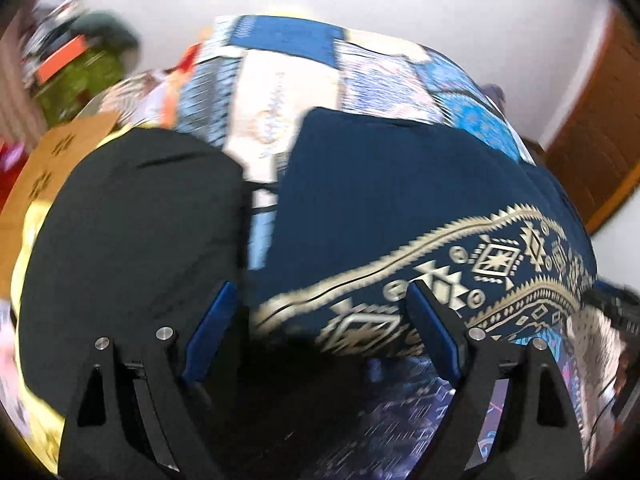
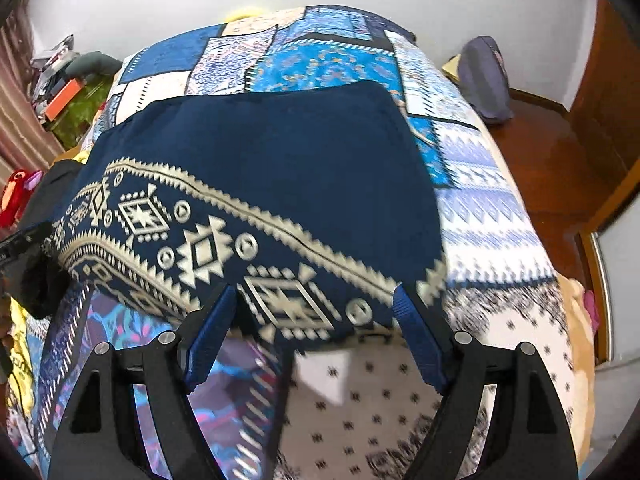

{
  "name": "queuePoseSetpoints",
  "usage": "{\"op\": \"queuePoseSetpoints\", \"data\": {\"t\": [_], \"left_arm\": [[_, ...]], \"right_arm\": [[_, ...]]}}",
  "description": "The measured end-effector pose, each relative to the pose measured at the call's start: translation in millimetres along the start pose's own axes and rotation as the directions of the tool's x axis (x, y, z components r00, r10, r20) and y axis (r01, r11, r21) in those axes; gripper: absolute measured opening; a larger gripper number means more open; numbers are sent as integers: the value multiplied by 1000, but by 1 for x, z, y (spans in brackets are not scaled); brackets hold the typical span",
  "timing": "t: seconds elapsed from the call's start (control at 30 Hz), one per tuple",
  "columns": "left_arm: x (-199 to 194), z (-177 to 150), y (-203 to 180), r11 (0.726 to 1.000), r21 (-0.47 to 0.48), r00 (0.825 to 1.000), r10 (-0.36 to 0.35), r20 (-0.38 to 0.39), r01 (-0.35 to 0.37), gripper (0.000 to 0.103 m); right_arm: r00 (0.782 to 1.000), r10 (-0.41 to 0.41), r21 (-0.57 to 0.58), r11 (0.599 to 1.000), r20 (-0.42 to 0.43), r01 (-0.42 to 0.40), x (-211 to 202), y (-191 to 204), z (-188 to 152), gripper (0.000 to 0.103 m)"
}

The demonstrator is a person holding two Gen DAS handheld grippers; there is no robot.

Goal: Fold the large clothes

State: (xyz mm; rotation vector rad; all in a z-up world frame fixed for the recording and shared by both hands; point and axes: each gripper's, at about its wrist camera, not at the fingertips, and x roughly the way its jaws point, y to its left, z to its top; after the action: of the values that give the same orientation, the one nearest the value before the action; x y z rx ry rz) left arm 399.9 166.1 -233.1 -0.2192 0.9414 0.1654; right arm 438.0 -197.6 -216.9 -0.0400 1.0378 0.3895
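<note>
**newbie_folder:** So what's in front of you right now?

**cloth_wrangler:** Biggest thing first: you've got the patchwork bedspread (image 2: 472, 184) covering the whole bed, blue and white panels. On top of it lies the navy garment (image 2: 260, 152), spread fairly flat, with its cream patterned band (image 2: 208, 248) running along the edge nearest you. A black garment (image 1: 132, 232) sits just beside it on your left.

**newbie_folder:** And the tongs?

**cloth_wrangler:** Both spread wide, nothing pinched. Your left gripper (image 1: 320, 320) hangs over the band's left end, your right gripper (image 2: 316, 316) over its right end. No pad looks like it's pressing on cloth, though the blur makes it hard to be sure.

**newbie_folder:** How's it gonna handle?

**cloth_wrangler:** I'd guess soft, light and floppy, so it'll sag between your hands. Pinch the two near corners right on that band, where the hem is probably thicker, and take both layers if it's doubled. Watch you don't snag the bedspread underneath too.
</note>
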Motion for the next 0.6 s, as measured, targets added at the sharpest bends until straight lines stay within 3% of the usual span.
{"op": "queuePoseSetpoints", "data": {"t": [0.13, 0.23, 0.3, 0.43, 0.6], "left_arm": [[-18, -11, 26, 980, -189, 998, -58, 14, 59, 87], [-22, -23, 37, 934, -322, 987, -158, 14, 154, 87], [-16, -32, 38, 887, -391, 964, -267, -5, 244, 87], [2, -46, 28, 781, -481, 884, -467, -29, 397, 87], [9, -49, 1, 760, -462, 850, -526, -24, 457, 87]], "right_arm": [[1000, -12, 10, 1000, 5, 12, -13, -2, -9, 78], [1000, -7, 18, 1000, 13, 7, -20, -3, -11, 78], [1000, 0, 25, 1000, 17, 0, -25, -3, -13, 78], [1000, -2, 16, 1000, 31, 2, -33, 1, -15, 78], [999, -16, -25, 1000, 42, 17, -36, 6, -18, 78]]}}
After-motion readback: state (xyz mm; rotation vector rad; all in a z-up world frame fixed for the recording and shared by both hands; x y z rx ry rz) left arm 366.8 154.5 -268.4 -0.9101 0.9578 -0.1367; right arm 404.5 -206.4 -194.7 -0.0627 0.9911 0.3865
